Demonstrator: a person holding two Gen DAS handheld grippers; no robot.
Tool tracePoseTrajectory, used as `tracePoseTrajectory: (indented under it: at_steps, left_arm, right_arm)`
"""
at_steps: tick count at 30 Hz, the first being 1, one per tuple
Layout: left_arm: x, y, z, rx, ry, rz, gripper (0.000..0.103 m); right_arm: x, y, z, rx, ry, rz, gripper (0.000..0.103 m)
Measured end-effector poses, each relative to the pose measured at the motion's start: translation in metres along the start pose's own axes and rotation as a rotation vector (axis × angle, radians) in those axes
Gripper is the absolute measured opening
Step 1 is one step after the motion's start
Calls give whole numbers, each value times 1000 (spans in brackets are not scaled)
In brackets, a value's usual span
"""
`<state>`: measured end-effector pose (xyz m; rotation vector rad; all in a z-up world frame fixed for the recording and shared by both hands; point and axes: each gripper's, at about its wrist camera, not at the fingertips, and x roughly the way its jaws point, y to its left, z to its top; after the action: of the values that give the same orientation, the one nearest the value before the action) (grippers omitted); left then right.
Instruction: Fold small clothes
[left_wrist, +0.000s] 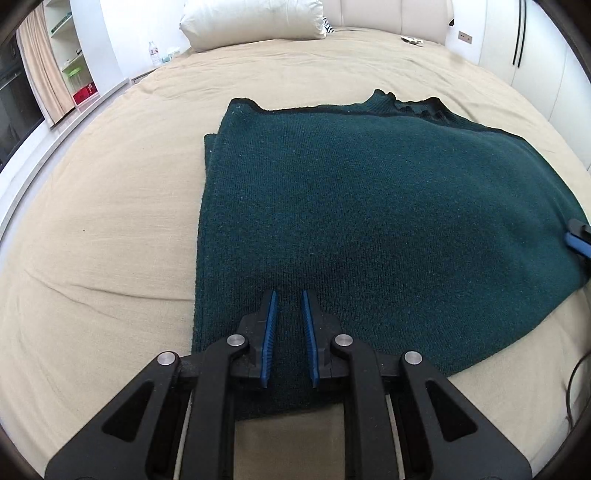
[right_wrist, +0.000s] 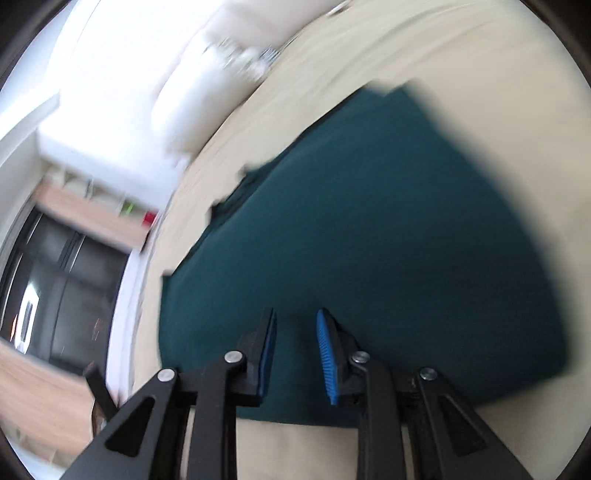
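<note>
- From my left gripper (left_wrist: 289, 295) I look down on a dark green sweater (left_wrist: 369, 206) lying flat on the beige bed (left_wrist: 92, 229).
- The sweater is folded into a broad slab; its collar (left_wrist: 406, 103) points toward the far end of the bed, where a white pillow (left_wrist: 255, 22) rests against the headboard.
- My left gripper hangs over the near hem of the sweater, a little in from its left folded edge. Its blue pads (left_wrist: 269, 332) stand close together with a narrow slit between them, and I see only the flat knit through that slit, no fold pinched up. I read it as closed with nothing in it.
- At the right rim of the left view a blue-padded tip (left_wrist: 578, 240) sits at the sweater's right edge; that is my other tool.
- The right view is smeared by motion. My right gripper (right_wrist: 295, 314) is above the near part of the sweater (right_wrist: 369, 240), the near hem running just under its fingers.
- Its pads (right_wrist: 327, 354) stand apart with a clear gap, and no cloth is lifted between them, so I call it open and empty.
- Shelves (left_wrist: 70, 55) and a water bottle (left_wrist: 154, 53) stand beside the bed on the left.
</note>
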<state>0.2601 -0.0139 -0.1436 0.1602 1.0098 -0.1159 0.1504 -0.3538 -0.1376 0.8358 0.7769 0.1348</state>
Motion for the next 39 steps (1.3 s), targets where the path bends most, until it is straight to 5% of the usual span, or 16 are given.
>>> tracePoseTrajectory:
  at_steps: [3, 6, 14, 19, 23, 26, 29, 32, 34, 39]
  left_arm:
    - [0, 0, 0, -1, 0, 1, 14]
    - [0, -1, 0, -1, -3, 4, 14]
    - [-18, 16, 7, -78, -16, -68, 14]
    - [-41, 11, 50, -62, -133, -212, 14]
    - [-16, -5, 92, -14, -177, -236, 14]
    - [19, -6, 117, 5, -160, -194, 14]
    - [60, 9, 120, -24, -59, -157, 14]
    - [79, 53, 107, -213, -91, -411, 14]
    - [86, 69, 107, -286, -86, -507, 14]
    - [90, 73, 107, -306, -93, -537, 14]
  right_arm:
    - [-34, -10, 6, 44, -110, -108, 32]
    - [-44, 13, 2, -13, -133, -53, 40]
    - [16, 107, -18, -261, 49, 85, 44]
    - [55, 130, -20, -302, 110, 114, 44]
    - [90, 138, -9, -259, 136, 140, 44]
    - [101, 137, 5, -251, 129, 138, 46]
    - [110, 120, 29, -194, 108, 99, 48]
    - [106, 87, 55, -102, 62, 132, 47]
    - [97, 64, 71, -59, 25, 141, 39]
    - [59, -11, 94, 115, -107, 155, 28]
